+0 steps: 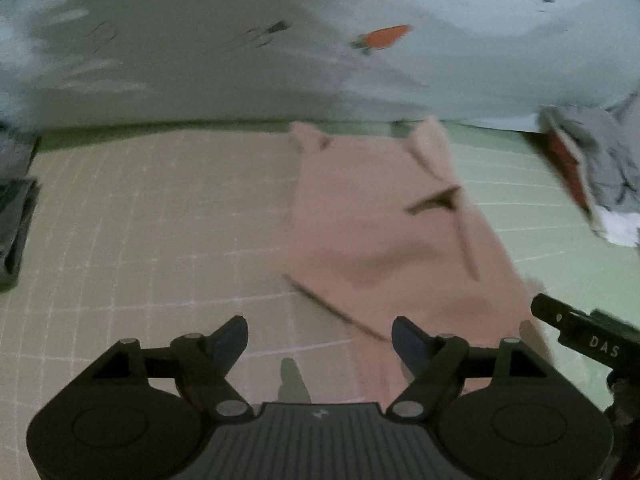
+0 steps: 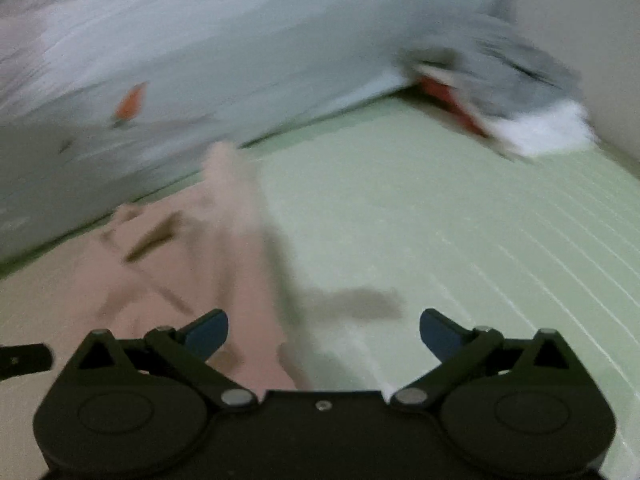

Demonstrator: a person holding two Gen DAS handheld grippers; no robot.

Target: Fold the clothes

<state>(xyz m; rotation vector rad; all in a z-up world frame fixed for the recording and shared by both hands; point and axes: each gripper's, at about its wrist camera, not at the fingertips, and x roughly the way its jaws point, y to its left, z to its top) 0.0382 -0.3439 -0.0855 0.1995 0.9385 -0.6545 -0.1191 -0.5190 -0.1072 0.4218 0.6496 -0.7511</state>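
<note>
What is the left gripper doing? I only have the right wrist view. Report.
Observer: The left gripper is open, with nothing between its fingers.
Operator: Give me its position over the garment.
Observer: It straddles the left edge of the pink garment, one finger over cloth and one over the mat.
Operator: Tell me what lies further left.
Observer: A dark object sits at the mat's left edge; it is too blurred to name.
</note>
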